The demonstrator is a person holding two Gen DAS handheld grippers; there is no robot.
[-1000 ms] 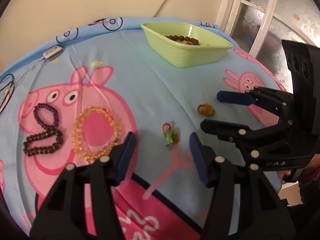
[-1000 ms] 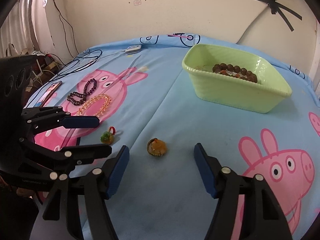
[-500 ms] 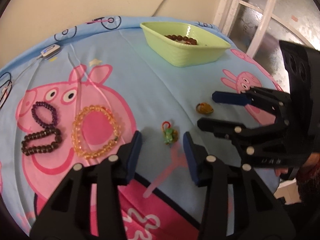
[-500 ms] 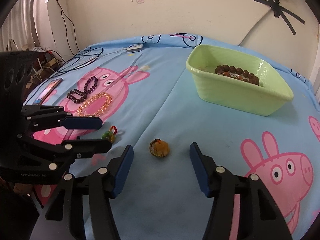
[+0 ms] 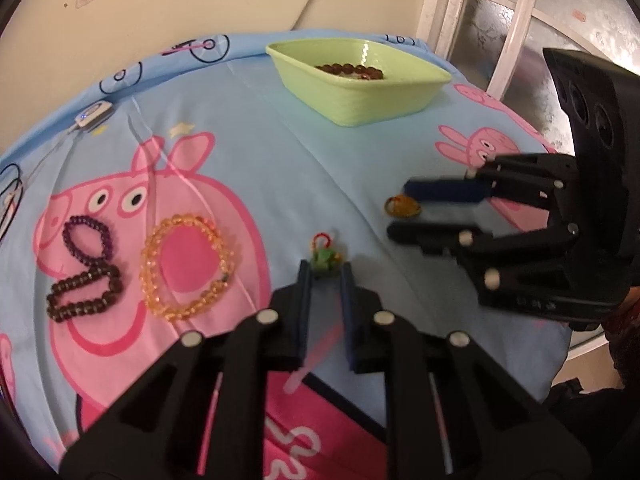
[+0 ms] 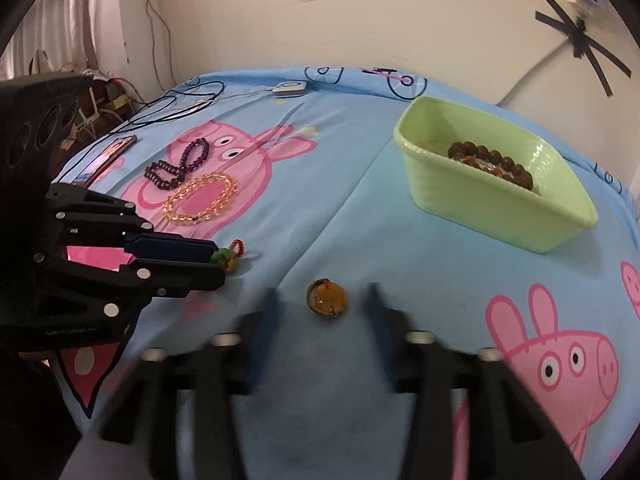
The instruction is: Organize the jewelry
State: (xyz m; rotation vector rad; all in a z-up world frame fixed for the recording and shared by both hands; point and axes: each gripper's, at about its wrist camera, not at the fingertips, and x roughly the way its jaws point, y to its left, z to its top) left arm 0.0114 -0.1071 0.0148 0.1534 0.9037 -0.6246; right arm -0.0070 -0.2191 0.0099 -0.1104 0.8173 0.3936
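Step in hand: paired pickup from the sheet (image 5: 280,152). Your left gripper (image 5: 325,276) is closing its jaws on the green charm (image 5: 325,259), pads at its sides. Your right gripper (image 6: 322,294) is blurring, jaws apart around the amber piece (image 6: 326,300). Next, judged: lifting both to the tray (image 6: 500,216). The charm's long axis is running along the jaws, red loop pointing away.
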